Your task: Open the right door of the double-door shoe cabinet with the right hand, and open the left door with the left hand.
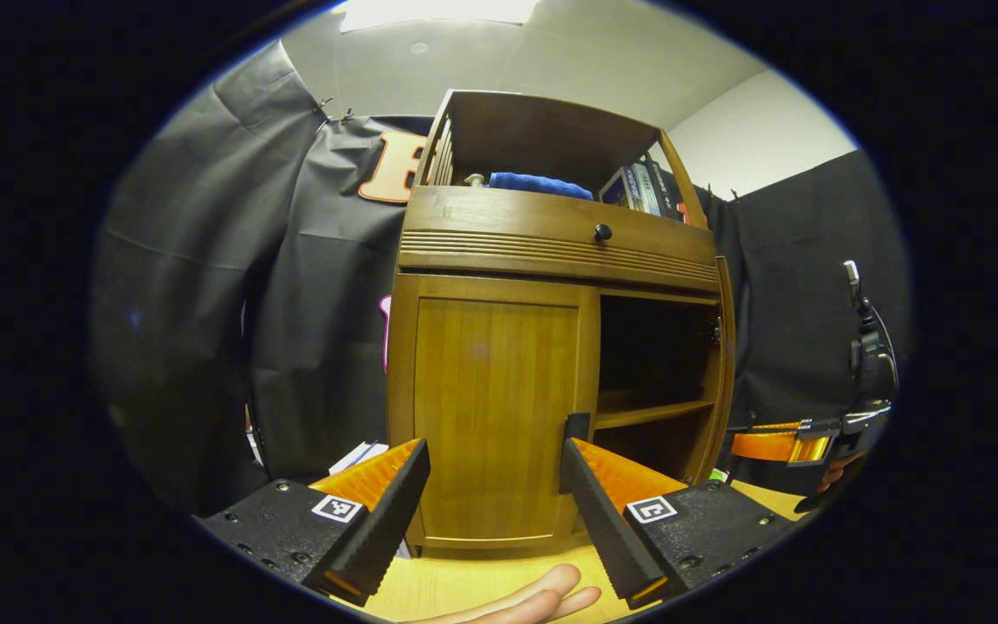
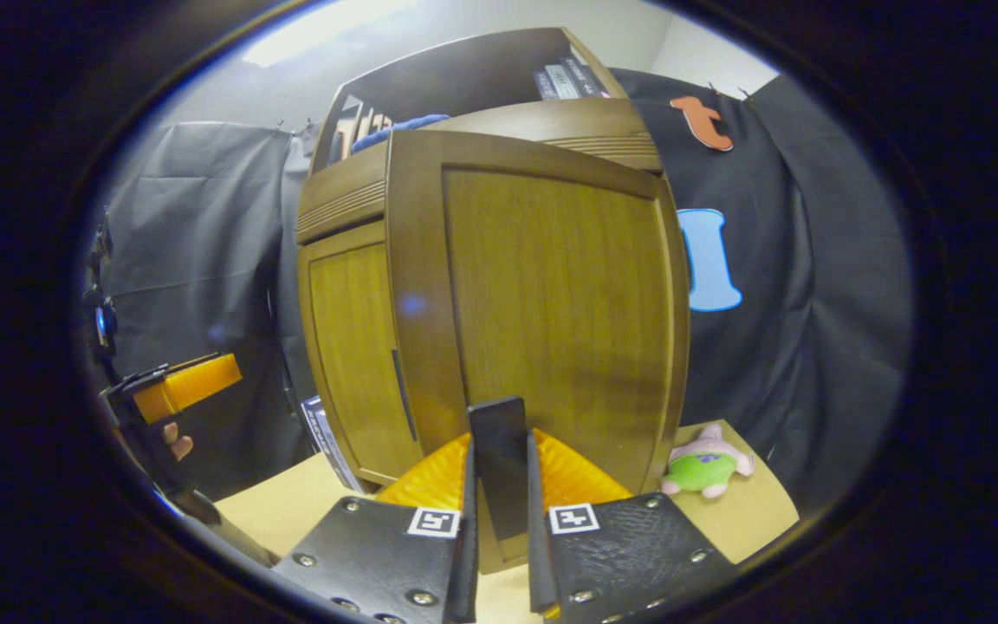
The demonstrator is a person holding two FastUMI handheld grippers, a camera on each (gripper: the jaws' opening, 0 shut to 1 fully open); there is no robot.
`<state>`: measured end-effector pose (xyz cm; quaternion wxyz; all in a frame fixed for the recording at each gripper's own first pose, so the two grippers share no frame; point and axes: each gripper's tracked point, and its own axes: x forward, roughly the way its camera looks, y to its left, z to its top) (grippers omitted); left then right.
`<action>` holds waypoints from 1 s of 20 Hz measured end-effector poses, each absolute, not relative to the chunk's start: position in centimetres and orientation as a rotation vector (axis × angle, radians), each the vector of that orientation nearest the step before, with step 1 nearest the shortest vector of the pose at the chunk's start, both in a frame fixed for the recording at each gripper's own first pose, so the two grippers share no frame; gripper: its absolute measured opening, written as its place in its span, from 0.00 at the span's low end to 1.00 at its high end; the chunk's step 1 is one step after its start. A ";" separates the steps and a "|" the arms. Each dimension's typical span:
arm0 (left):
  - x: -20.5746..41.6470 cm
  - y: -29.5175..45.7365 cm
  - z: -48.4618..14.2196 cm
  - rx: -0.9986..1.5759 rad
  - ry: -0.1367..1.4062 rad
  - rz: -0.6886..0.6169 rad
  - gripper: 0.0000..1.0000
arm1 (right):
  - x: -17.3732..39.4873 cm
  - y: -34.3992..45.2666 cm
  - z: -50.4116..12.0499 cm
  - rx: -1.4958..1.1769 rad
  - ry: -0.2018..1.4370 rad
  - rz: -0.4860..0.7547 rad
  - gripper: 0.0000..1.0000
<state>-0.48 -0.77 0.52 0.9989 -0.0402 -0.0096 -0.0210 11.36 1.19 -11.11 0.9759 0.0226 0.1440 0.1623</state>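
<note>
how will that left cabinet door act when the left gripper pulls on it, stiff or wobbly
Probably stiff: the left door looks like a framed wooden panel, so it should swing as one piece on its hinges. Its smooth face gives little grip, so the open left gripper likely needs the dark handle at its edge. The tall cabinet looks loaded on top and might rock.

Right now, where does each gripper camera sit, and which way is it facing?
Left gripper view: rides the left gripper, facing the cabinet front; closed left door ahead, right compartment open; its spread fingers and a hand below.
Right gripper view: rides the right gripper, close against the swung-open right door; fingers clamped on a dark handle; plush toy on the table.
Shared: the cabinet, left door and blue cloth; each shows the other gripper at its edge.
</note>
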 end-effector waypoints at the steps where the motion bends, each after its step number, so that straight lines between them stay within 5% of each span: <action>1: -0.6 -0.8 0.6 -0.080 -0.022 -0.043 0.91 | 11.0 0.6 -10.9 0.041 0.284 0.316 0.23; 15: -0.1 0.1 0.5 -0.062 -0.021 -0.002 0.91 | 8.9 -6.2 -10.3 0.045 0.230 0.252 0.22; 20: 0.0 0.1 0.5 -0.060 -0.021 -0.008 0.91 | 10.1 -14.3 -9.7 -0.137 0.201 -0.049 0.22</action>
